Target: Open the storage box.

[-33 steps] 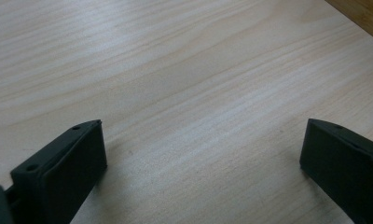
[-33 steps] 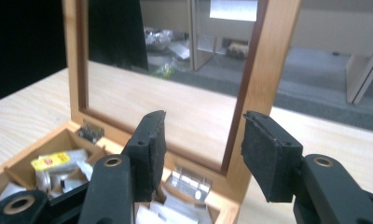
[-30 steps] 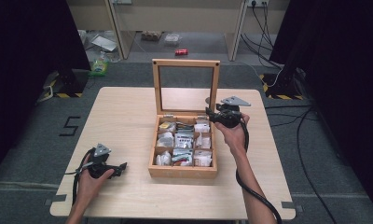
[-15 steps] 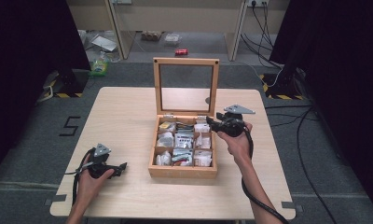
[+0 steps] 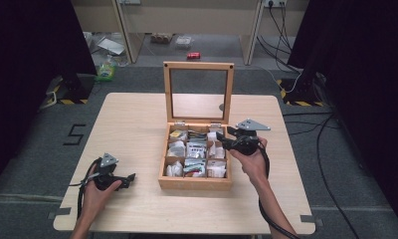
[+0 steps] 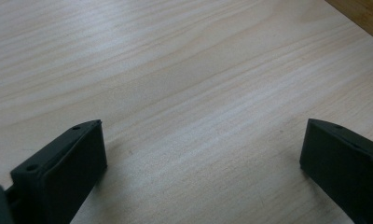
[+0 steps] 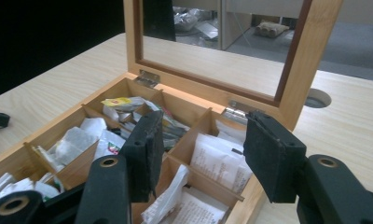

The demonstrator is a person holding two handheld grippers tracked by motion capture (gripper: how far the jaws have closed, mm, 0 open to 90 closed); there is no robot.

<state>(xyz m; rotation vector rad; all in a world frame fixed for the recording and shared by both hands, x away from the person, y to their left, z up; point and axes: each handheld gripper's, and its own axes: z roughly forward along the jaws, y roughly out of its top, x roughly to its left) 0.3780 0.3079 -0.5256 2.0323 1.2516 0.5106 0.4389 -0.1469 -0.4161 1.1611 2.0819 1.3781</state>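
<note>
Jaws of the right gripper (image 5: 223, 140) stand part open and hold nothing, poised over the right side of the wooden tea box (image 5: 194, 182), whose glass lid (image 5: 198, 93) stands upright. Left gripper (image 5: 130, 177) rests wide open and empty on the table (image 5: 137, 124), well apart from the box.

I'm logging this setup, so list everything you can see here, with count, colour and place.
Table: one, light wood, centre of the high view.
Wooden box: one, brown, on the table, glass-paned lid standing open.
Packets: many, mostly white, one yellow, in the box's compartments; exact count unclear.
Bottle: one, green, on the floor beyond the table.
Red item: one, on the floor farther back; too small to identify.
Left gripper: black, open, low over bare table near the front left.
Right gripper: black, open, nothing between the jaws, over the box's right edge.
</note>
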